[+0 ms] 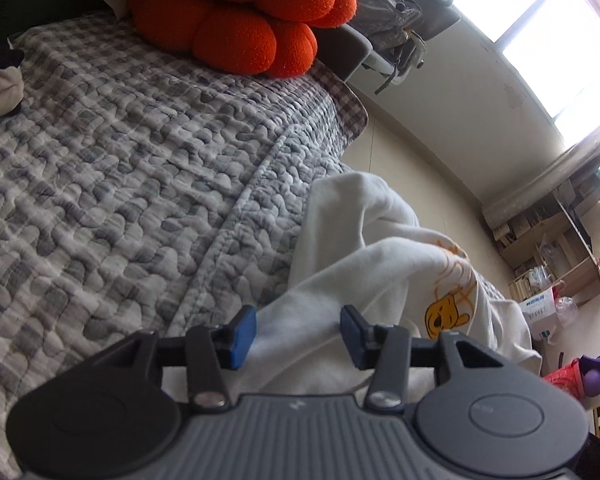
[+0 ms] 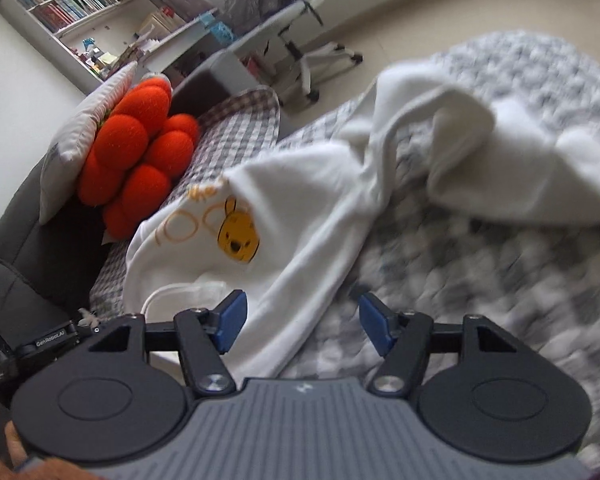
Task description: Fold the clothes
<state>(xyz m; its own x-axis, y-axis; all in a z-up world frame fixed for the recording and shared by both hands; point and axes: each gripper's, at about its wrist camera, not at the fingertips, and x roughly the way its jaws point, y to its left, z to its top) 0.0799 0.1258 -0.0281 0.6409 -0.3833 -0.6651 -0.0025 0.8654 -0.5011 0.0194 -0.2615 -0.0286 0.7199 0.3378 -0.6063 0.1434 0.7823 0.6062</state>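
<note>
A white sweatshirt [image 1: 380, 264] with a yellow bear print [image 1: 446, 318] lies crumpled on the grey checked quilt [image 1: 120, 180]. My left gripper [image 1: 298, 336] hovers over its near edge, blue pads apart, with white cloth showing between them but not pinched. In the right wrist view the sweatshirt [image 2: 300, 208] spreads from the bear print [image 2: 238, 236] out to a bunched sleeve at the right. My right gripper [image 2: 304, 328] stands open over the garment's lower edge and the quilt [image 2: 480, 280], gripping nothing.
An orange bumpy cushion [image 1: 240, 16] [image 2: 136, 152] and a white pillow [image 2: 88, 120] sit at the head of the bed. An office chair [image 2: 296, 40] with clothes, a desk and a bookshelf [image 2: 60, 0] stand beyond. Shelves and boxes [image 1: 560, 248] line the far wall.
</note>
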